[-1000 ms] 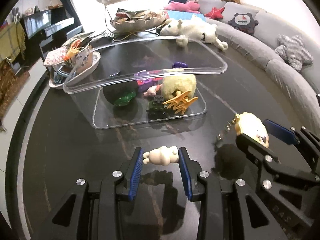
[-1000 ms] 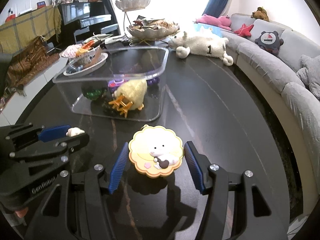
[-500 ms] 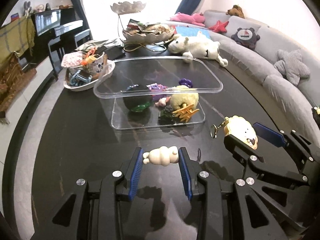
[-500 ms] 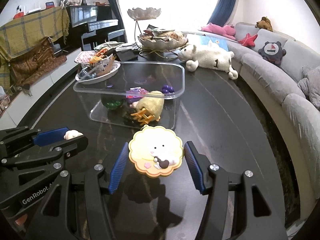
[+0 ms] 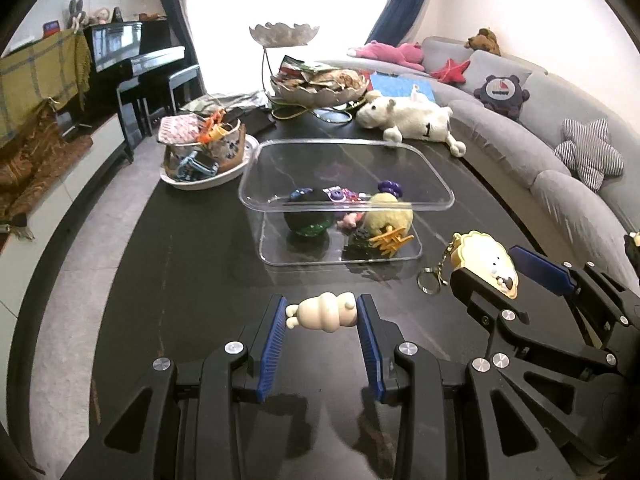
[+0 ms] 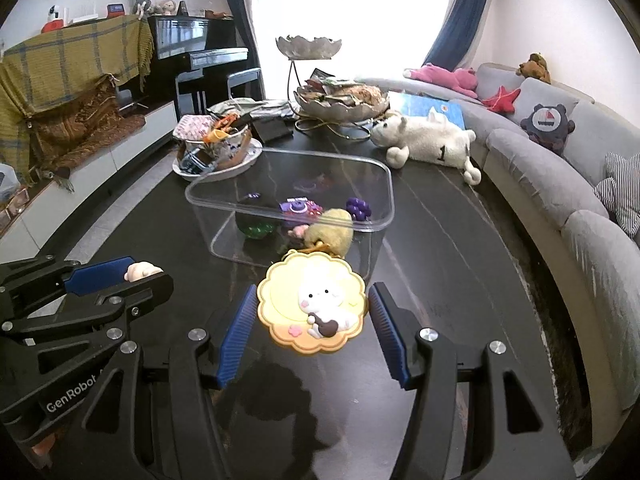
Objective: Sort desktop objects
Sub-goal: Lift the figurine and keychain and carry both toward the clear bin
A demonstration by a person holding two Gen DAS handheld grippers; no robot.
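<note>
My left gripper [image 5: 322, 314] is shut on a small cream rabbit figure [image 5: 322, 312], held above the dark table [image 5: 192, 280]. My right gripper [image 6: 312, 308] is shut on a flat yellow flower-shaped keychain [image 6: 312, 304] with a white animal on it; it also shows in the left wrist view [image 5: 486, 264] with its ring hanging. A clear plastic bin [image 5: 344, 200] stands ahead of both grippers. It holds a yellow plush chick [image 5: 388, 216], a dark green ball [image 5: 308, 222] and purple toys. The left gripper also shows in the right wrist view [image 6: 132, 276].
A white plate with a cluttered bowl [image 5: 204, 152] stands at the back left. A tiered metal fruit stand [image 5: 316, 80] and a white plush animal [image 5: 412, 118] lie beyond the bin. A grey sofa [image 5: 560, 184] curves along the table's right edge.
Both grippers have pulled back and risen from the bin, each still holding its toy. The bin looks smaller and farther away now.
</note>
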